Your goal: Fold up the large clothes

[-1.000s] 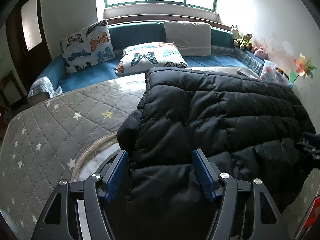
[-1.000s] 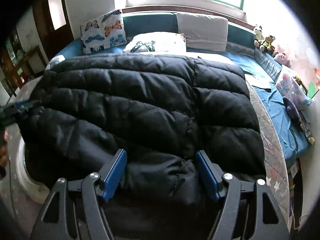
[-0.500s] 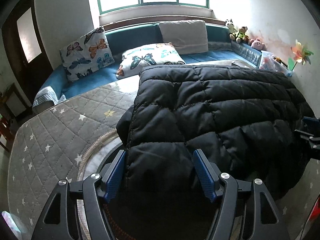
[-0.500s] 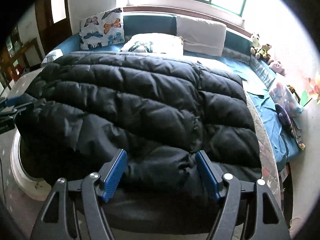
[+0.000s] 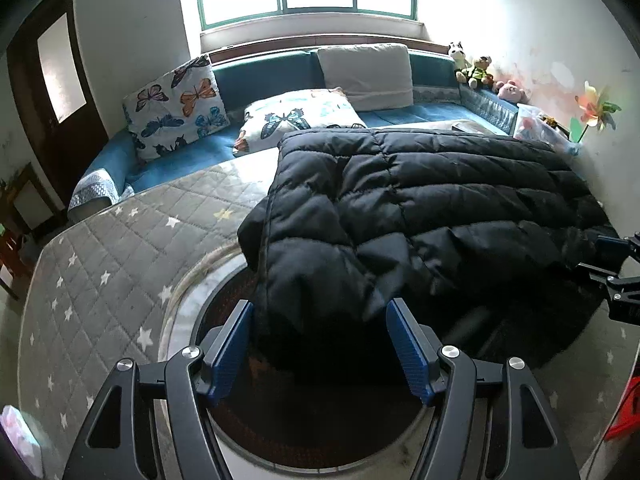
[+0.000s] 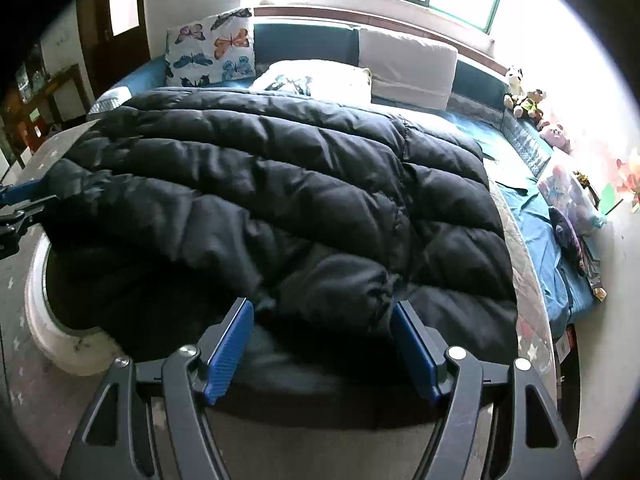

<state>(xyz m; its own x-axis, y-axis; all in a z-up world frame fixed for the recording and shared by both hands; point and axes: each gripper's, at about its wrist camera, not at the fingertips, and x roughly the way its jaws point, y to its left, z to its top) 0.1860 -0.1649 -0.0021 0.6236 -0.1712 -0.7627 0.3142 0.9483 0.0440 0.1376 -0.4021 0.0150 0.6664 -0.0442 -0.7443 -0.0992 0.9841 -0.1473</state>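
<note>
A big black quilted down jacket (image 5: 420, 208) lies spread on the grey star-patterned mattress (image 5: 104, 256); it fills the right wrist view (image 6: 288, 200). My left gripper (image 5: 320, 344) is open, its blue pads on either side of the jacket's near left edge, and holds nothing. My right gripper (image 6: 322, 344) is open at the jacket's near right edge, a bulge of fabric between the pads, not pinched. Each gripper shows at the edge of the other view: the right gripper (image 5: 616, 268), the left gripper (image 6: 16, 208).
A round dark mat with a white rim (image 5: 180, 312) lies under the jacket's near edge. Butterfly pillows (image 5: 176, 112) and a grey cushion (image 5: 368, 72) lie on the blue sofa at the back. Soft toys (image 5: 476, 68) line the right wall. A dark door (image 5: 52, 92) stands left.
Both grippers have pulled back and risen, so more of the jacket's near edge and the round mat shows. The jacket's near edge has bunched up a little.
</note>
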